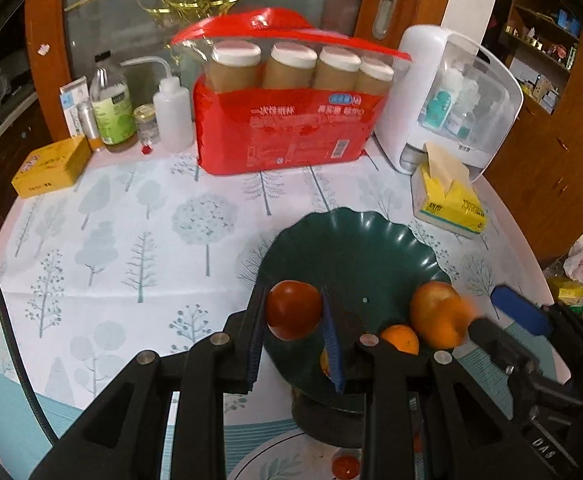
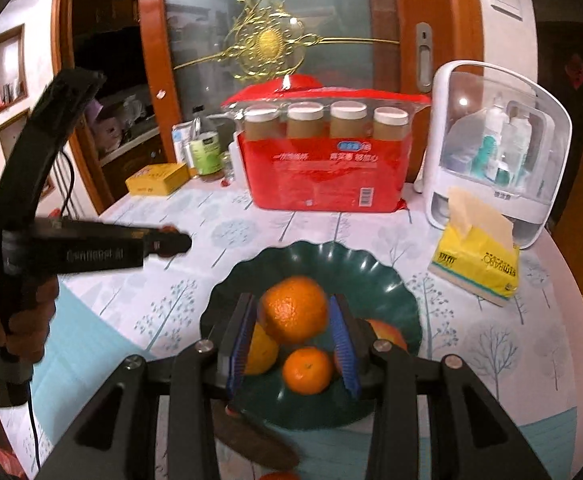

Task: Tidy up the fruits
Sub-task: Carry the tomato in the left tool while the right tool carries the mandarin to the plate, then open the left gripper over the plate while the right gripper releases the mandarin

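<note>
Carrying 2 fruits over the green bowl [image 2: 407, 312]: left claw [image 1: 293, 314] clamps a red fruit [image 1: 293, 310], probably a tomato, right claw [image 2: 293, 316] grips an orange [image 2: 293, 308]; next, lower and release inside

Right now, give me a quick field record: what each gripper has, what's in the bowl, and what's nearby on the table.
left gripper: shut on a red tomato, held over the near left edge of the bowl
right gripper: shut on a large orange, held above the bowl
bowl: dark green, scalloped rim, on a pedestal foot
in bowl: small orange, yellow-orange fruit, reddish apple
table: tree-print cloth
nearby: yellow tissue pack right of the bowl, red package of cups behind it
</note>
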Tool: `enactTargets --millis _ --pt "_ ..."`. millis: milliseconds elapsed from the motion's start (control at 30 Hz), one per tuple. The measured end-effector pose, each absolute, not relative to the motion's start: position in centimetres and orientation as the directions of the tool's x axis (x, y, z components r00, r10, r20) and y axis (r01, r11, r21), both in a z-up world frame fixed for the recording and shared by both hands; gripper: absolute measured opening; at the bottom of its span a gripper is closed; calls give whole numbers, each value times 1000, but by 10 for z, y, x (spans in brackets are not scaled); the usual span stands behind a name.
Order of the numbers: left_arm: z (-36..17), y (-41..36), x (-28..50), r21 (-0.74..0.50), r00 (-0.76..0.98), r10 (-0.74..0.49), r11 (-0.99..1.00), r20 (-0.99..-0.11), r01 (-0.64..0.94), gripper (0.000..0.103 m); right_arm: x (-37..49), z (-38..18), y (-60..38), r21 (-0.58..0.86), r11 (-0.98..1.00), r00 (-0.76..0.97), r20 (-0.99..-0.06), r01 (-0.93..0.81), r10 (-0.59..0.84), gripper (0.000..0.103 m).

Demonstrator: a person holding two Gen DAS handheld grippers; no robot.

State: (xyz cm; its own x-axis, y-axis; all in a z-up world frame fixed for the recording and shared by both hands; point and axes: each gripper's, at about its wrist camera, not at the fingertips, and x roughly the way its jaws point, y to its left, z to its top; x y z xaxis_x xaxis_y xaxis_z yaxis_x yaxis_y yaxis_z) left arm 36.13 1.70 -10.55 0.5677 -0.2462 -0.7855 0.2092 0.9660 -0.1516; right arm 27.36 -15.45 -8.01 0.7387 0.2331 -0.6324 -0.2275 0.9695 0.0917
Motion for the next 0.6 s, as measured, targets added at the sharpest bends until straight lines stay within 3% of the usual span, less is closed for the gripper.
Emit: enactTargets --millis 300,400,467,600 --pt "-139 -2 376 -186 477 -273 957 -836 223 27 291 -100 -162 155 969 693 -678 -193 246 39" --pt "-144 -8 377 -198 459 -289 951 -840 237 43 293 -110 -166 173 970 672 -700 -172 244 39" --pt "-146 -10 376 -200 456 -291 951 -841 237 64 294 -115 -169 173 972 665 -709 -157 234 39" --pt "-143 -10 372 -214 458 -301 949 -836 233 67 288 -117 -176 185 975 660 -719 -120 217 39"
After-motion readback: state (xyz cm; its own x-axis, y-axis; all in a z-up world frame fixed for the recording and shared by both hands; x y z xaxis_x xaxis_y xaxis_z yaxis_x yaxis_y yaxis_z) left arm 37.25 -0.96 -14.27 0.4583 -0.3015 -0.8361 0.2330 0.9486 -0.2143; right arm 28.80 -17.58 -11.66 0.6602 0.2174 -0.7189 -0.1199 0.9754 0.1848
